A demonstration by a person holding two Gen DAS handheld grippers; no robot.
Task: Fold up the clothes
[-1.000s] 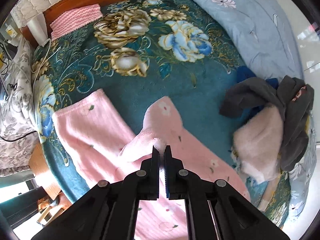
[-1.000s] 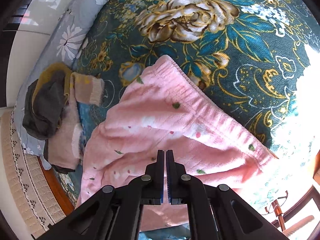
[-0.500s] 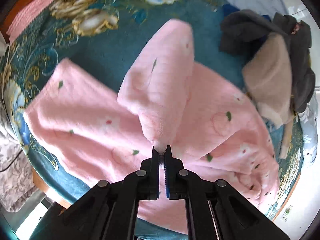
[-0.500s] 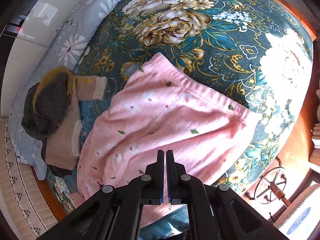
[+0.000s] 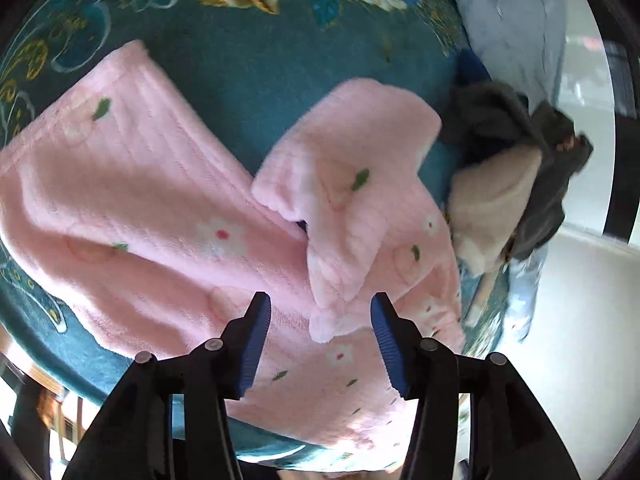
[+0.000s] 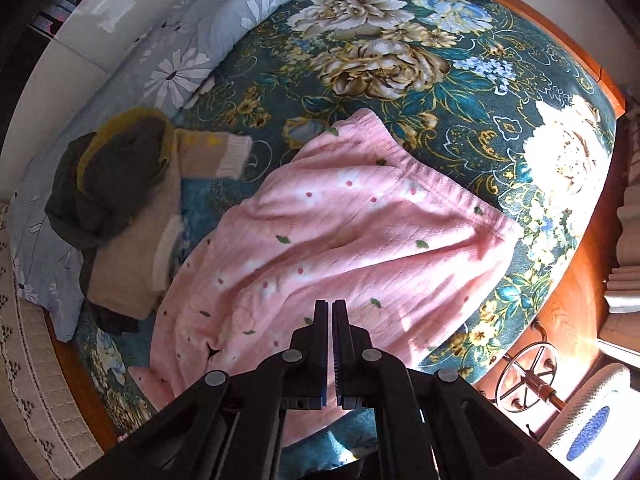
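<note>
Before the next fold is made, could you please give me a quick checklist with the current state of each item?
1. Left gripper released: ok, its jaws stand wide open with nothing between them.
2. Trouser leg laid over: not ok, it lies crooked and bunched across the pink trousers.
3. Right gripper holding fabric: cannot tell, the jaws are closed, but whether cloth is pinched between them does not show.
4. Waistband flat: ok, it lies spread on the floral blanket.
5. Clothes pile apart from the trousers: cannot tell, they lie very close at the near edge.
</note>
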